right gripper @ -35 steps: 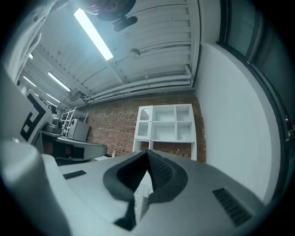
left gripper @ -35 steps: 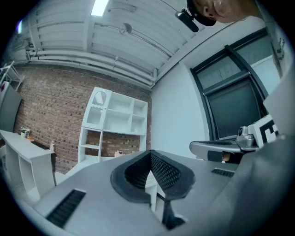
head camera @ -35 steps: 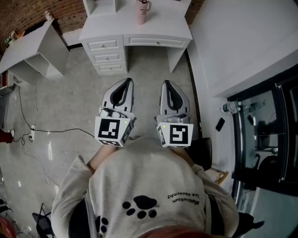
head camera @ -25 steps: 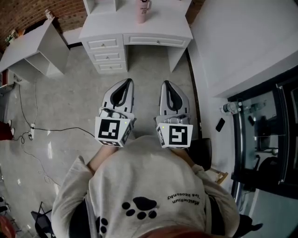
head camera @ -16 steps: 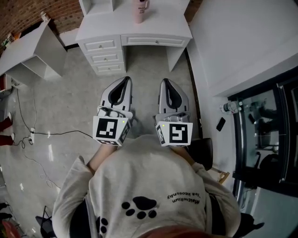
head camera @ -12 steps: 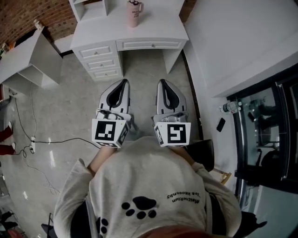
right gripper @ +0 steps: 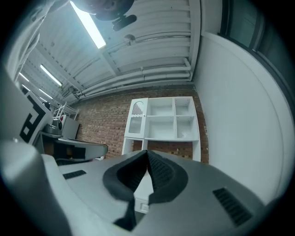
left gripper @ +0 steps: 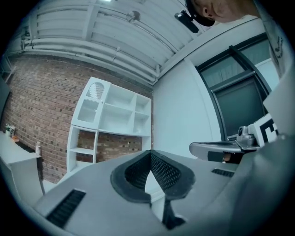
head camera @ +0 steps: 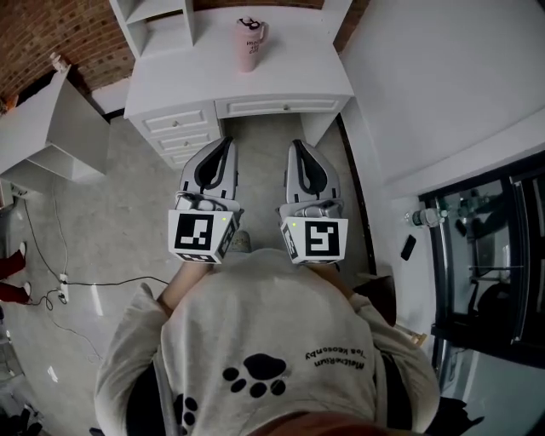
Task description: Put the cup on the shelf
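Holding both tongs shut, far from the pink cup

Pointing the left tongs and the right tongs side by side toward the white counter, both pressed together with nothing in them. Looking at a tall cup with a handle on one side and small dark print, standing upright on the counter just beside the white shelf, well apart from the tongs.

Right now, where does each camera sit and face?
Head view: on the head, looking down at desk and pink cup; sweatshirt, both grippers show.
Left gripper view: on left gripper, facing the shelf unit; shut jaws show.
Right gripper view: on right gripper, facing it too; shut jaws show.
Both gripper views share the shelf unit.
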Tool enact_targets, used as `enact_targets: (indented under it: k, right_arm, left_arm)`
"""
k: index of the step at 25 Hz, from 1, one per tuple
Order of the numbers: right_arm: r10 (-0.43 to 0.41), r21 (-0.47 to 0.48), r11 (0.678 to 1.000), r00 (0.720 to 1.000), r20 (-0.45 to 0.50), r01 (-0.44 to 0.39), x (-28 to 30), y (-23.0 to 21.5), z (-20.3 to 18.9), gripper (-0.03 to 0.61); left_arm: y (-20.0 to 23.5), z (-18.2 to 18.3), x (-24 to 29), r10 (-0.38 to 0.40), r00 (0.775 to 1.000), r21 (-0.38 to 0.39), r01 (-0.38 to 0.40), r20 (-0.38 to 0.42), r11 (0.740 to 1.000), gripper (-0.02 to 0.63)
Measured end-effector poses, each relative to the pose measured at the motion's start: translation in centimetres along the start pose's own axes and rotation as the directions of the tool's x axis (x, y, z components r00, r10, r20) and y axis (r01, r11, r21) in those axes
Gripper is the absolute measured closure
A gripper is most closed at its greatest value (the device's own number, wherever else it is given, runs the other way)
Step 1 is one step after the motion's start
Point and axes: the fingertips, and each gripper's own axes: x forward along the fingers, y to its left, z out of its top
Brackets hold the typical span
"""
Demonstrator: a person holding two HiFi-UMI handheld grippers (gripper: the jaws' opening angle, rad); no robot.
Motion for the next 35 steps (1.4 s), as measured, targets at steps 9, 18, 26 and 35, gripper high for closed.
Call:
enact_targets:
  k: [9, 18, 26, 35]
  right_arm:
    - [-0.046, 0.020, 0.999, 0.998, -0.035, 0.046, 5.9, -0.2, -2.5, 0.569]
    - [-0.048, 0.039, 0.998, 0.997, -0.066, 0.050, 8.4, -1.0, -4.3, 0.569]
    - [-0.002, 0.042, 0.999, 0.997, -0.072, 0.005, 13.2, -3.0, -6.2, 0.569]
    - [0.054, 0.075, 0.996, 0.995, -0.080, -0.048, 21.5, -7.3, -8.3, 0.569]
  left_arm:
    - [4.3, -1.7, 4.9, -0.053, 0.998, -0.011, 0.053, -0.024, 0.999, 0.606]
    - [5.5, -3.2, 7.2, -0.063, 0.997, -0.034, 0.062, -0.044, 0.998, 0.606]
    - [7.4, -4.8, 11.9, -0.032, 0.998, -0.058, 0.029, -0.052, 0.998, 0.606]
    - [9.9, -5.8, 19.9, 0.005, 0.998, -0.065, -0.009, -0.063, 0.998, 0.606]
